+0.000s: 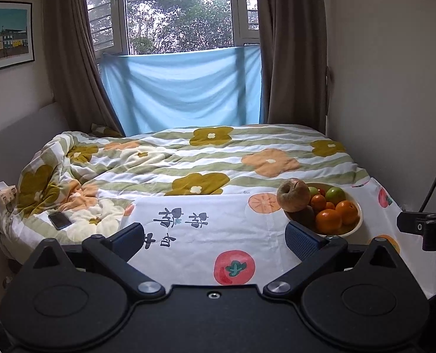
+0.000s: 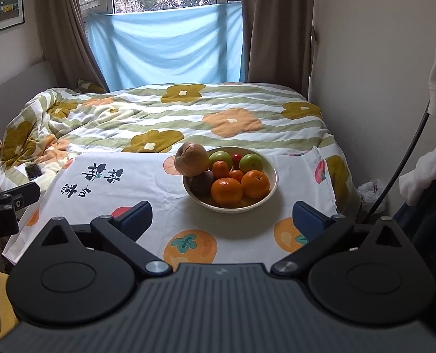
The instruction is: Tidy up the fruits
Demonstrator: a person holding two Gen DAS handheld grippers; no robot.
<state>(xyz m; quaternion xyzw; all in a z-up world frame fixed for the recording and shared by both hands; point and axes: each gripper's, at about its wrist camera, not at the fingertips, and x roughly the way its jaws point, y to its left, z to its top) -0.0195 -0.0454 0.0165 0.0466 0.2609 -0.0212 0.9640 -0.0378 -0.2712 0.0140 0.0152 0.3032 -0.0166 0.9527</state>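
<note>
A bed [image 2: 188, 111] under a striped, flower-printed quilt [image 1: 218, 158], filling the room as far as the window with its brown curtains [image 1: 291, 58] and a light blue sheet [image 2: 165, 50] hung across the lower panes. Over the near end of the bed, a white cloth [image 2: 147, 182] printed with persimmons and dark characters. On that cloth, right of centre in the right wrist view, a cream bowl [image 2: 272, 170] heaped with fruit. Perched on the bowl's left rim, a big brownish pomegranate [image 2: 191, 158], tilted outward above a dark fruit [image 2: 201, 185]. Toward the front, two large oranges [image 2: 226, 191] touching side by side; behind them smaller tangerines [image 2: 220, 168], two green apples [image 2: 250, 161] at the back, something small and red between those. Left gripper [image 1: 215, 238] low over the bare cloth, jaws spread wide with nothing between, its right finger [image 1: 301, 242] just in front of the bowl's near-left edge. Right gripper [image 2: 222, 219] facing the bowl from the near side, jaws likewise spread wide and empty, bowl well clear of both pads. A dark phone [image 1: 59, 220] lying on the rumpled quilt at left.
</note>
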